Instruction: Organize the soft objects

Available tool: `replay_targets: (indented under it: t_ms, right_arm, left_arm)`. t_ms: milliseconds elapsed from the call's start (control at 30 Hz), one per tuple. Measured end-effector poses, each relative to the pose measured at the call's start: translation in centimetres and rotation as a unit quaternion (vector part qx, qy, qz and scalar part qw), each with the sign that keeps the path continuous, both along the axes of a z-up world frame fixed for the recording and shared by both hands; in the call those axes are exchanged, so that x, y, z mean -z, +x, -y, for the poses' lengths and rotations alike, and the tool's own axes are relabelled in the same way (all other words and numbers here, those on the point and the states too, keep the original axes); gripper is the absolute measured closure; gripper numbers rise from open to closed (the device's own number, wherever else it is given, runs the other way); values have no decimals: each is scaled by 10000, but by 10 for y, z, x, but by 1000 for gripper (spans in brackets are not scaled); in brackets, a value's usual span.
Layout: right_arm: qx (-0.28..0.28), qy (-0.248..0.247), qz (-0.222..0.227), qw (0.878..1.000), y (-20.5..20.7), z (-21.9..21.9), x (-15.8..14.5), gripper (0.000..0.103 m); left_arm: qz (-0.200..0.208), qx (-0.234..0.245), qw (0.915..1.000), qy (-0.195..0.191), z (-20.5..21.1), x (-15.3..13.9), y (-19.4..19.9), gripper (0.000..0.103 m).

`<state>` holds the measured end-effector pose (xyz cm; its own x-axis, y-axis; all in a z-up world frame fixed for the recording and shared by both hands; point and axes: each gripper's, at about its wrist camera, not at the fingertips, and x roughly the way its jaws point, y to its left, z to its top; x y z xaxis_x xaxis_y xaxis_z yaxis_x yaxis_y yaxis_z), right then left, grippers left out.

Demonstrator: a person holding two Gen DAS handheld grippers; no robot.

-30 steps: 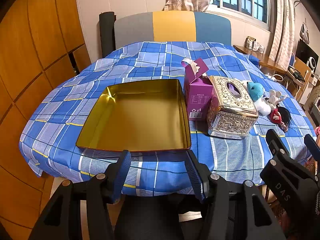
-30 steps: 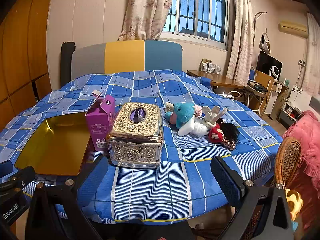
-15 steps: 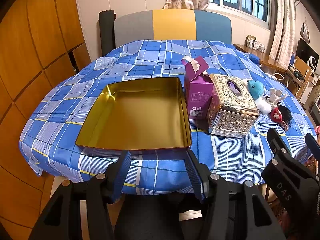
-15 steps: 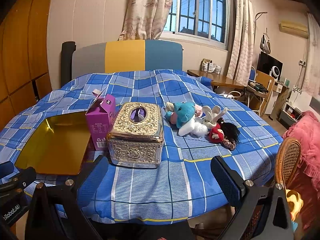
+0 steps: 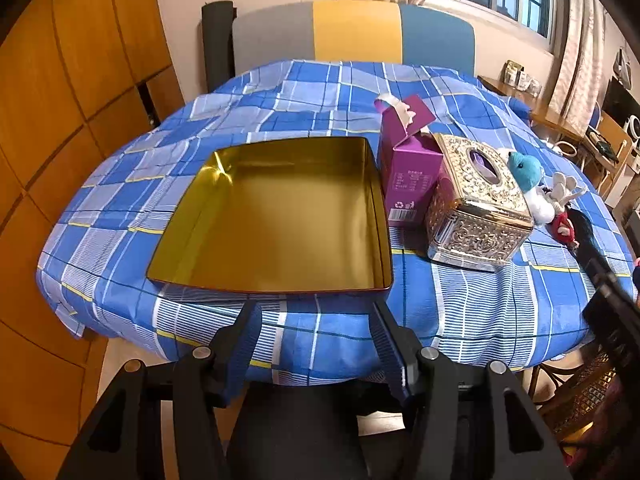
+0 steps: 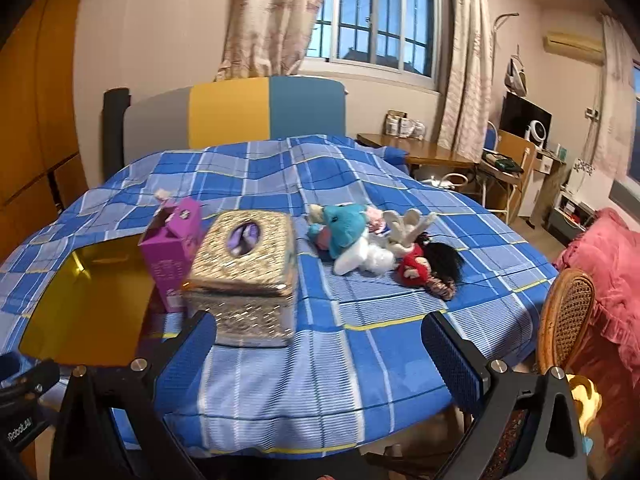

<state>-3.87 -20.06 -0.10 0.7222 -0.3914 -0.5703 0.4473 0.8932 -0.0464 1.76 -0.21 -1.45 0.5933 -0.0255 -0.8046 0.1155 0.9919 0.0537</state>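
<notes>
A pile of soft toys lies on the blue checked cloth: a teal and white plush (image 6: 344, 230), a white rabbit-like plush (image 6: 404, 226) and a red doll with black hair (image 6: 424, 264). The teal plush (image 5: 526, 174) also shows in the left wrist view. A shallow gold tin tray (image 5: 276, 216) sits empty at the left. My left gripper (image 5: 316, 332) is open and empty at the table's near edge, in front of the tray. My right gripper (image 6: 320, 344) is open wide and empty, short of the toys.
A purple carton (image 5: 408, 176) with an open flap and an ornate silver tissue box (image 6: 248, 264) stand between the tray and the toys. A wicker chair back (image 6: 564, 316) and pink bedding (image 6: 612, 264) are at the right. A padded headboard (image 5: 352, 32) stands behind.
Both grippers have moved forward and up toward the table. The right view has swung a little so the toys sit nearer its centre. Nothing on the table has moved.
</notes>
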Motion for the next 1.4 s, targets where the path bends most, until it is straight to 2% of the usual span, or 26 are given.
replay_targets:
  t_ms: [100, 200, 300, 367, 467, 600, 667, 767, 833, 900, 1033, 1167, 1267, 1367, 1400]
  right_arm:
    - [45, 66, 27, 10000, 2, 20, -4, 0]
    - [-290, 185, 10, 9994, 11, 46, -4, 0]
    - [-578, 524, -471, 9958, 31, 83, 9, 0]
    - [-421, 609, -749, 9944, 40, 108, 17, 0]
    - [-108, 703, -712, 9949, 48, 155, 21, 0]
    - [286, 683, -745, 9945, 68, 214, 22, 0]
    - [525, 814, -809, 9920, 80, 247, 27, 0]
    - [718, 1193, -1009, 9851, 101, 286, 42, 8]
    - [775, 1553, -1140, 9782, 114, 310, 57, 20]
    - [846, 1717, -1227, 9738, 124, 325, 71, 25]
    - [731, 1748, -1372, 9723, 146, 339, 94, 29]
    - [303, 1815, -1497, 9715, 170, 343, 108, 31]
    - [234, 1797, -1598, 9704, 185, 345, 115, 37]
    - [199, 2117, -1642, 9632, 191, 352, 123, 52]
    - [199, 2214, -1652, 9609, 192, 353, 125, 62]
  left_arm:
    - [-131, 87, 9998, -73, 4, 3, 4, 47]
    - [-293, 348, 9984, -342, 8, 8, 8, 47]
    - [-468, 656, 9936, -789, 12, 13, 12, 47]
    - [-484, 920, 9900, -955, 19, 15, 12, 47]
    - [-549, 1256, 9848, -1068, 33, 17, 11, 47]
    - [-973, 1454, 9738, -1453, 49, 27, 17, 47]
    - [-1113, 1515, 9715, -1446, 57, 31, 19, 47]
    - [-1112, 1884, 9632, -1559, 70, 33, 14, 47]
    - [-966, 2144, 9605, -1488, 81, 31, 8, 47]
    - [-917, 2350, 9573, -1415, 90, 29, 7, 47]
    - [-1102, 2634, 9441, -1647, 105, 29, 11, 47]
    - [-1063, 2796, 9401, -1633, 121, 25, 16, 46]
    - [-1035, 2965, 9355, -1617, 137, 21, 20, 46]
    - [-1026, 3280, 9248, -1629, 163, 18, 25, 39]
    - [-1026, 3376, 9215, -1622, 171, 17, 27, 35]
